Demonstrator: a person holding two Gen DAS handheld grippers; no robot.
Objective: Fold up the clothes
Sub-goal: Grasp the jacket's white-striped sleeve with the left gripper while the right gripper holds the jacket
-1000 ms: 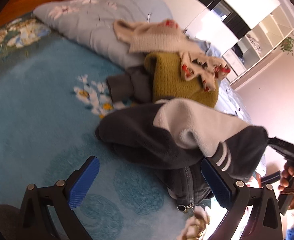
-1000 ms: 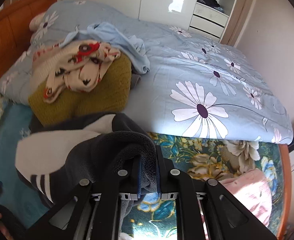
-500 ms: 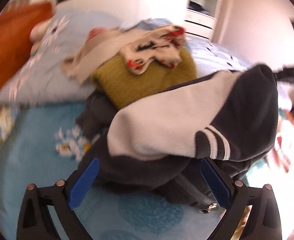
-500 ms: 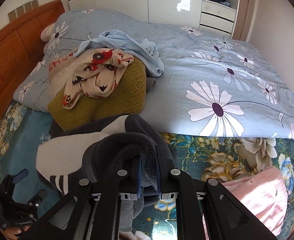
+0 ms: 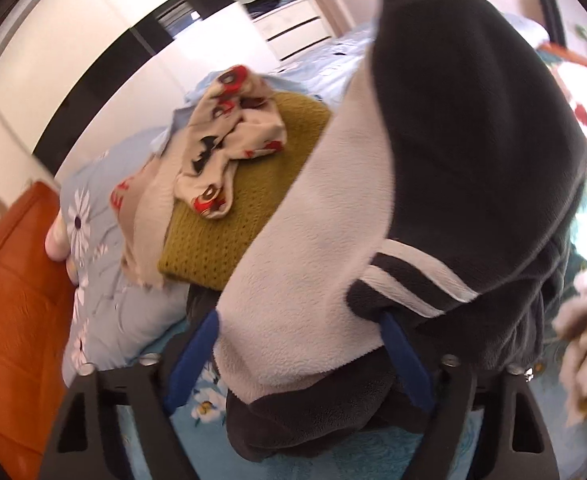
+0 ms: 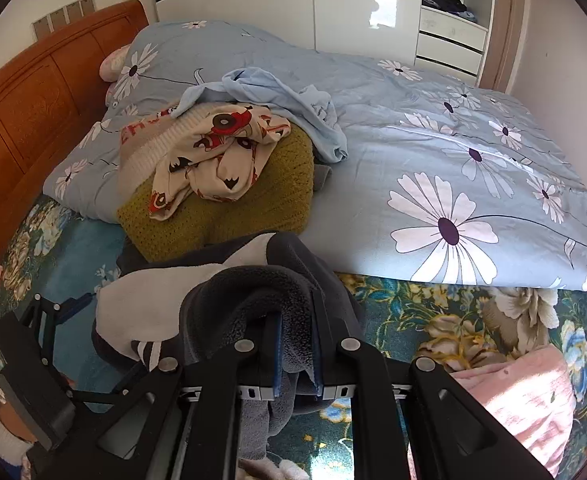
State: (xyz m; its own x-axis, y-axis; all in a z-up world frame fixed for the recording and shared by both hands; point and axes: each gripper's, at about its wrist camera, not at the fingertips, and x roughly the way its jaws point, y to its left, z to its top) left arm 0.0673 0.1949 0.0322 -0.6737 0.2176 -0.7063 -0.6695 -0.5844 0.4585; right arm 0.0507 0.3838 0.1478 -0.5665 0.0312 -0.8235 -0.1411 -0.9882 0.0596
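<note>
My right gripper (image 6: 296,350) pinches the dark fleece jacket (image 6: 253,292), lifted above the bed's floral sheet (image 6: 445,312). My left gripper (image 5: 299,356) is spread, jacket sleeve (image 5: 321,248) between its fingers. Behind: one mustard sweater (image 6: 229,216), one printed garment (image 6: 217,152), one blue shirt (image 6: 277,96), heaped on the duvet (image 6: 433,160).

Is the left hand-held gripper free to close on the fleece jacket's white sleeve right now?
Probably yes. The left hand-held gripper is open, and the fleece jacket sleeve already sits between its blue pads, nothing blocking. The right hand-held gripper holds the dark part.
</note>
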